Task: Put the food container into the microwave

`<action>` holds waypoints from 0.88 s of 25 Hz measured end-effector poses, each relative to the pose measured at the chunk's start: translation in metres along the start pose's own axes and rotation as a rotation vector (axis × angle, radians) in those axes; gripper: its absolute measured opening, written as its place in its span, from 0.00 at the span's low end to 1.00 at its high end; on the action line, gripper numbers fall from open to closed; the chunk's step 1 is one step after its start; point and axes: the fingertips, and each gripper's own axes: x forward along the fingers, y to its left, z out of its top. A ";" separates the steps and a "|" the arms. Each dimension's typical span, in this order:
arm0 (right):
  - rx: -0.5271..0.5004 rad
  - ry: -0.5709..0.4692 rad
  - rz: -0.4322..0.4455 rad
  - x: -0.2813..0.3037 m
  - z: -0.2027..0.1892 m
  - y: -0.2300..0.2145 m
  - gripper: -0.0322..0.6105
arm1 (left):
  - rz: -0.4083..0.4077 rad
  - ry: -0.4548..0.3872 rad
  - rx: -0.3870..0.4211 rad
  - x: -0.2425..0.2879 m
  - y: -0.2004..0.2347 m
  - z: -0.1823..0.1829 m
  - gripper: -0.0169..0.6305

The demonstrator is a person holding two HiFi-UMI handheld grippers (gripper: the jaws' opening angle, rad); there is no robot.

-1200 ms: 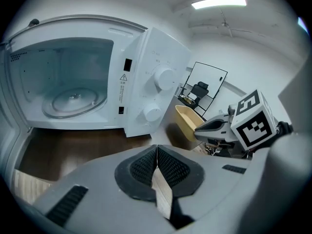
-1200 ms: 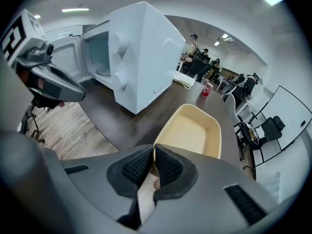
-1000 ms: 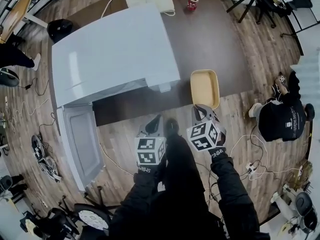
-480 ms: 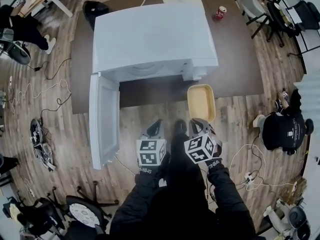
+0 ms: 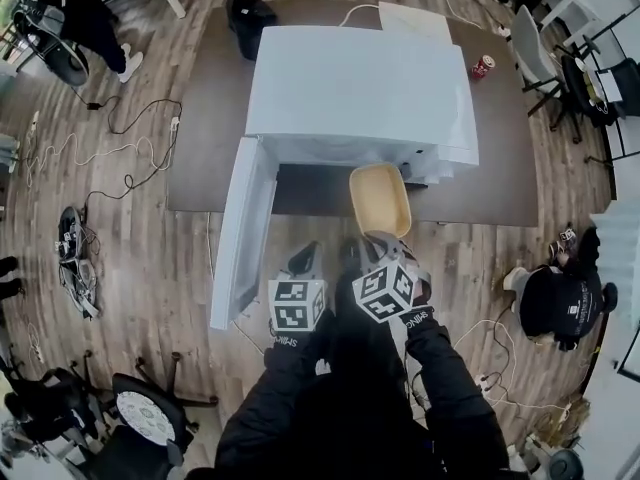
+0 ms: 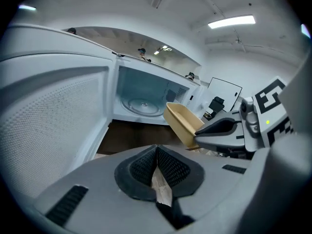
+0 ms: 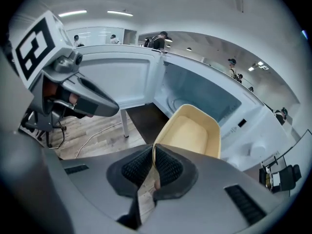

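Beige food container (image 7: 192, 130) is pinched at its near rim between the fingers of my right gripper (image 7: 153, 152), held above the brown bench (image 5: 215, 118) just before the white microwave (image 5: 360, 88), door (image 5: 240, 238) swung open. Fingers of my left gripper (image 6: 157, 155) are pressed together, empty
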 end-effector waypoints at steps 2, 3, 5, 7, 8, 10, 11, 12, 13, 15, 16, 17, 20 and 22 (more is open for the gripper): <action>-0.032 -0.016 0.020 0.016 0.016 -0.007 0.11 | 0.022 0.000 -0.014 0.005 0.008 0.002 0.08; -0.046 -0.022 0.031 0.025 0.022 -0.011 0.11 | 0.032 0.001 -0.019 0.008 0.012 0.004 0.08; -0.069 -0.029 0.049 0.042 0.033 -0.021 0.11 | 0.048 0.002 -0.030 0.015 0.016 0.007 0.08; -0.093 -0.034 0.060 0.056 0.041 -0.035 0.11 | 0.061 0.007 -0.045 0.024 0.018 0.012 0.08; -0.104 -0.037 0.064 0.063 0.045 -0.042 0.11 | 0.070 0.009 -0.052 0.028 0.019 0.014 0.08; -0.124 -0.041 0.067 0.075 0.051 -0.055 0.11 | 0.087 0.013 -0.068 0.037 0.022 0.019 0.08; -0.134 -0.042 0.066 0.081 0.054 -0.061 0.11 | 0.095 0.013 -0.075 0.042 0.024 0.023 0.08; -0.143 -0.044 0.064 0.087 0.058 -0.067 0.11 | 0.101 0.013 -0.081 0.045 0.027 0.026 0.08; -0.152 -0.045 0.063 0.092 0.063 -0.072 0.11 | 0.107 0.012 -0.086 0.048 0.030 0.030 0.08; -0.168 -0.046 0.068 0.102 0.073 -0.081 0.11 | 0.121 0.013 -0.100 0.051 0.035 0.037 0.08; -0.175 -0.045 0.072 0.105 0.077 -0.085 0.11 | 0.129 0.016 -0.109 0.051 0.035 0.039 0.08; -0.180 -0.045 0.075 0.109 0.080 -0.089 0.11 | 0.135 0.019 -0.118 0.051 0.036 0.040 0.08; -0.184 -0.053 0.074 0.119 0.089 -0.098 0.11 | 0.153 0.026 -0.141 0.054 0.038 0.036 0.08; -0.191 -0.064 0.069 0.125 0.095 -0.104 0.11 | 0.161 0.031 -0.149 0.057 0.039 0.035 0.08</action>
